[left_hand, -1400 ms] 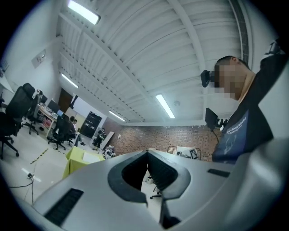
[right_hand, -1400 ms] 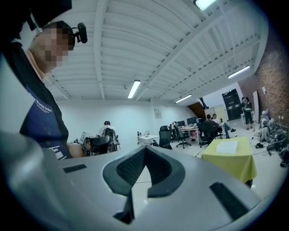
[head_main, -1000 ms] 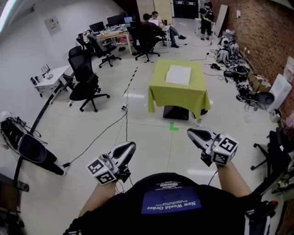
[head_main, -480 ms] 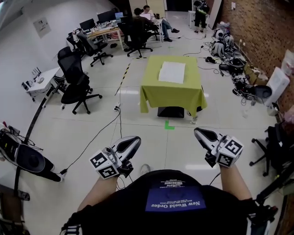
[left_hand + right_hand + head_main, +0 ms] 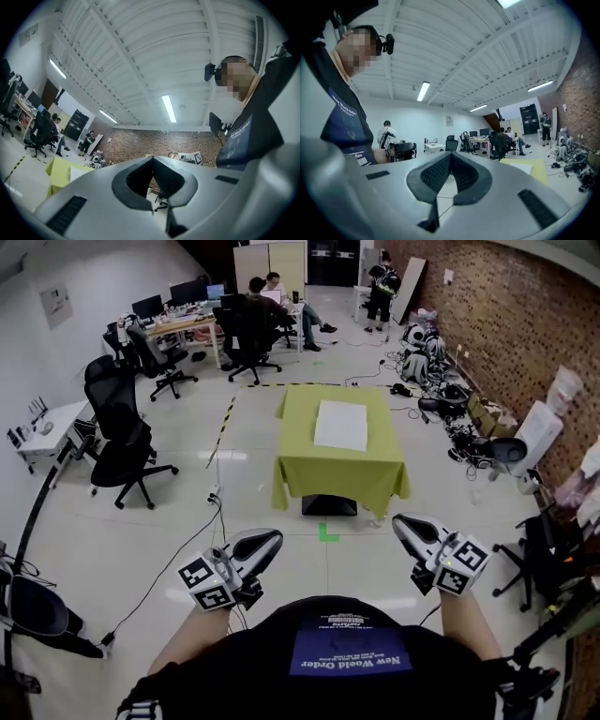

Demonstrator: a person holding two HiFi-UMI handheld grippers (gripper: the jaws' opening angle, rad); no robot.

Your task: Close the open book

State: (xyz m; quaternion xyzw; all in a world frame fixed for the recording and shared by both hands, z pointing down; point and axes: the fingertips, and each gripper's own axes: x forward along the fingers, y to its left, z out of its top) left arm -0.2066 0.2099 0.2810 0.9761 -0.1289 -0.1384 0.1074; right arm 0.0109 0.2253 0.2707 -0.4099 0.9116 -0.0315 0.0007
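You advanced toward the green-draped table (image 5: 309,472), which stood nearer in the head view than a second before. The open book (image 5: 340,425) lay flat on its top, well apart from both grippers. The left gripper (image 5: 270,540) and right gripper (image 5: 403,523) had jaws together, holding nothing. The approach remained unfinished.

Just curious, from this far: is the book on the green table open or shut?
Seemingly open: the book lies flat on the green table, white pages up, no cover showing. Its fold is too far to see.
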